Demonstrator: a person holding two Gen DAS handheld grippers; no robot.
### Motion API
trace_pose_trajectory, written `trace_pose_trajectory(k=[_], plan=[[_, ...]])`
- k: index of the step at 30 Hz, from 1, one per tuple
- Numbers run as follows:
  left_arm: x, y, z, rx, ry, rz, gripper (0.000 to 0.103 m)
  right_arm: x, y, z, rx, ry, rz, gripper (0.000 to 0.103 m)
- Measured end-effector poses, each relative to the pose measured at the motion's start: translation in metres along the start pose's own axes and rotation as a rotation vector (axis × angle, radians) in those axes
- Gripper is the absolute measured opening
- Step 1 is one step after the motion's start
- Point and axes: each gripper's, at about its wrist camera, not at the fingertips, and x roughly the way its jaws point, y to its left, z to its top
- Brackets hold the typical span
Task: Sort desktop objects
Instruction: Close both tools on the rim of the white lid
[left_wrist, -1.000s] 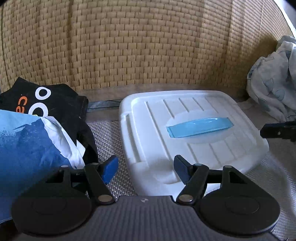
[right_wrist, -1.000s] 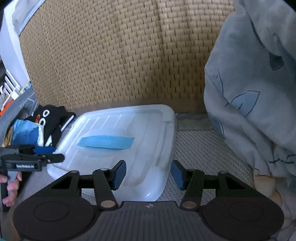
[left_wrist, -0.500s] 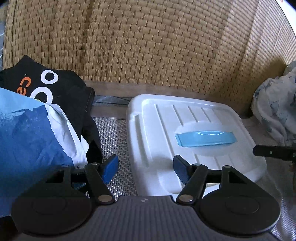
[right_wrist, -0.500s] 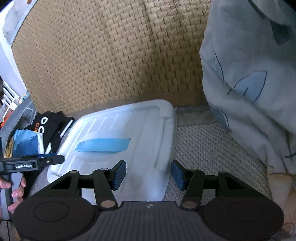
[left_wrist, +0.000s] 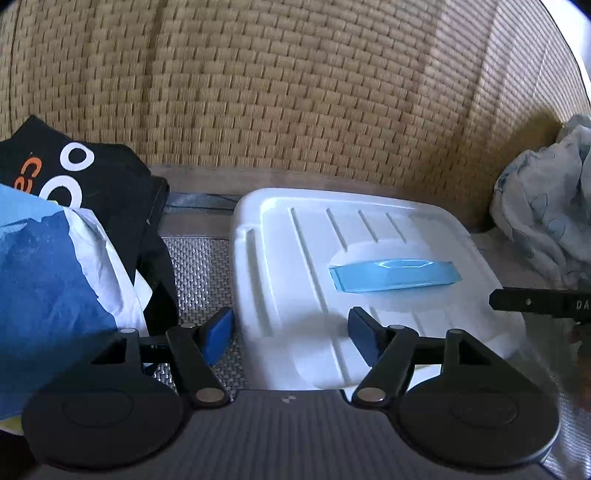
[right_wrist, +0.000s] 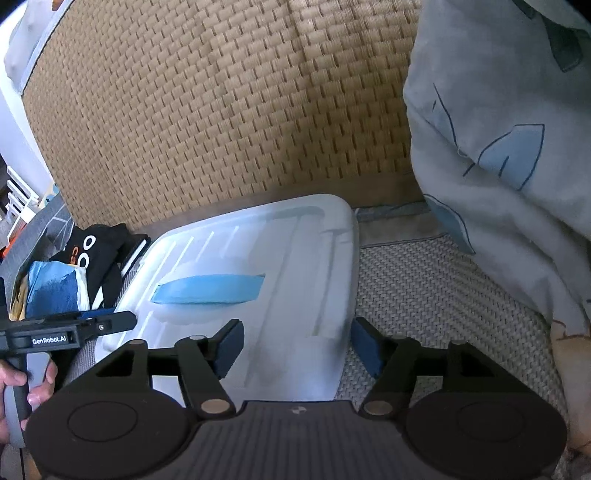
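Change since a second ago: both tongs have closed in on the white bin lid (left_wrist: 354, 273) — it fills more of each view than it did, and the left tongs (left_wrist: 290, 334) have swung so the lid's left edge now sits between their blades rather than off to one side.
Meaning for the task: I judge this as lining up to lift the lid from two sides, so the bin can take sorted items; nothing is gripped yet.
Left tongs: spread wide, empty, straddling the lid's near-left corner, just above it.
Right tongs (right_wrist: 297, 345): spread wide, empty, straddling the lid's near-right edge; the right blade hangs over the woven mat (right_wrist: 424, 291).
Lid: closed and flat, its blue handle (left_wrist: 395, 275) ahead of the left tongs and ahead-left of the right tongs.
Container contents: hidden — the lid covers the bin fully, so I cannot tell what is inside.
Things to sort: a black garment with white and orange print (left_wrist: 85, 177) and a blue-and-white bag (left_wrist: 44, 280), piled to the left of the left tongs.
Right of the right tongs: a pale printed blanket (right_wrist: 509, 147), resting on the mat.
Behind everything: a woven rattan backrest (left_wrist: 295, 92).
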Motion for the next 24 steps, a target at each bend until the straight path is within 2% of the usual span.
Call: trace_pose_trajectory(k=[8, 15, 21, 22, 23, 24], plan=[[-0.001, 0.019, 0.002, -0.119, -0.007, -0.062, 0.068, -0.004, -0.017, 0.001, 0.112, -0.012, 0.085, 0.069], [0.000, 0.054, 0.002, -0.360, 0.002, -0.204, 0.068, -0.003, -0.016, 0.000, 0.128, -0.023, 0.083, 0.069], [0.002, 0.069, 0.001, -0.465, 0.023, -0.259, 0.067, -0.006, -0.027, -0.001, 0.207, -0.019, 0.139, 0.069], [0.002, 0.069, 0.001, -0.458, 0.029, -0.243, 0.060, -0.006, -0.028, -0.001, 0.213, -0.012, 0.147, 0.069], [0.003, 0.066, 0.003, -0.414, 0.047, -0.201, 0.041, -0.007, -0.028, -0.001, 0.205, -0.003, 0.147, 0.069], [0.003, 0.059, 0.007, -0.328, 0.062, -0.131, 0.035, -0.007, -0.026, 0.000, 0.184, 0.010, 0.136, 0.064]])
